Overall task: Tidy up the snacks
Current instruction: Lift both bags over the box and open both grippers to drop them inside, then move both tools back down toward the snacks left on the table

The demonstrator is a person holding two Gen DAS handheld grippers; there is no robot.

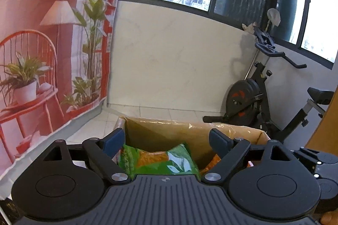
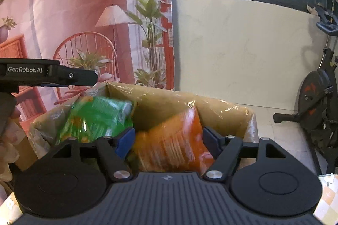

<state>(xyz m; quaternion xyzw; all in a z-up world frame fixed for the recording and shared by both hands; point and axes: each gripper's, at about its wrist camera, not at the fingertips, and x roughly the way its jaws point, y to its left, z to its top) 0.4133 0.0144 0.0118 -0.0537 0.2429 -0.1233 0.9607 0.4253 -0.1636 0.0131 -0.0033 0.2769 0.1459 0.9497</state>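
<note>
A cardboard box lined with clear plastic stands in front of both grippers; it also shows in the right wrist view. A green snack bag lies in the box under my open left gripper, whose fingers do not touch it. In the right wrist view the green bag leans at the box's left side. An orange snack bag sits between the fingers of my right gripper, which are wide apart; contact with the bag is unclear. The left gripper's body shows at left.
A black exercise bike stands on the tiled floor to the right of the box. A printed backdrop hangs at left, a white wall with windows behind. A patterned tablecloth shows at the lower right.
</note>
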